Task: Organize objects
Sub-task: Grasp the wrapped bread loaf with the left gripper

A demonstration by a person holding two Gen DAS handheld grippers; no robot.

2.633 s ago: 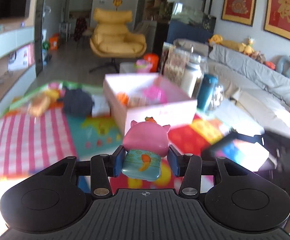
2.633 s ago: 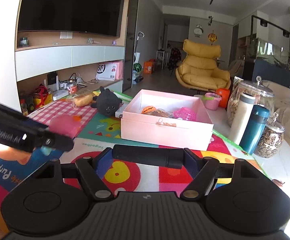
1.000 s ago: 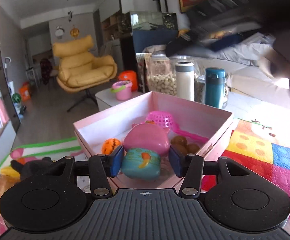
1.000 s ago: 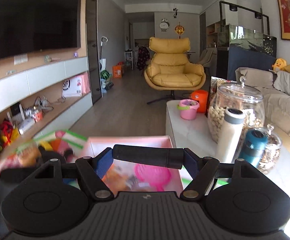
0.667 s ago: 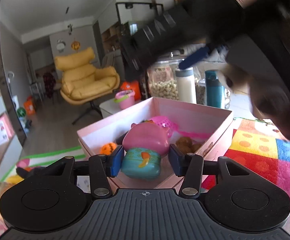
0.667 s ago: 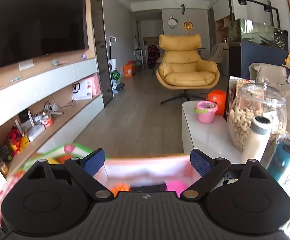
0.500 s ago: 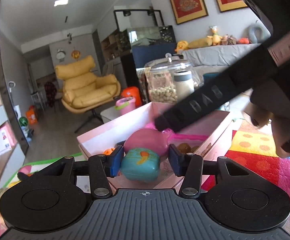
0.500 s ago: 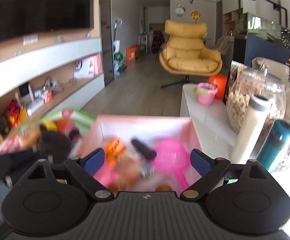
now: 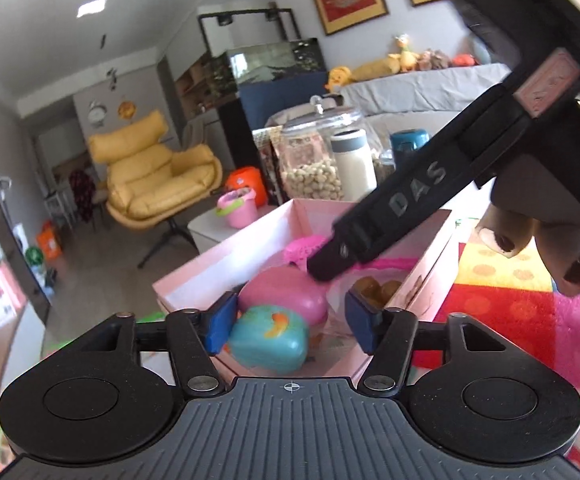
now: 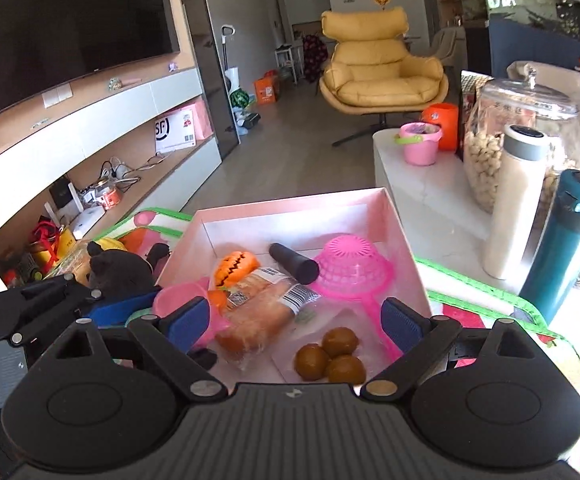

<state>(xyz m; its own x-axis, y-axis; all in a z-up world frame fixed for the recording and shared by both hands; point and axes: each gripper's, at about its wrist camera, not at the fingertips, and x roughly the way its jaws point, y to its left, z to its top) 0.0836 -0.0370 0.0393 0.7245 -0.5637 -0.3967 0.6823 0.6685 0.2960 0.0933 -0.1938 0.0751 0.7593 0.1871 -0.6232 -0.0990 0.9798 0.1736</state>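
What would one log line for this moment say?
left fingers: opening around pig toy | right fingers: open, empty | pink box: below both

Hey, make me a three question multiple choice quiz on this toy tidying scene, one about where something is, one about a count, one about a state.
1. Where does the black cylinder lie?
A. in the pink box
B. on the yellow chair
C. on the shelf

2. How many brown balls lie in the box?
A. one
B. three
C. five

3. What is between the right gripper jaws?
A. a bottle
B. a plush
C. nothing

Answers:
1 A, it rests beside the pink strainer.
2 B, three sit clustered.
3 C, the jaws stand wide and empty.
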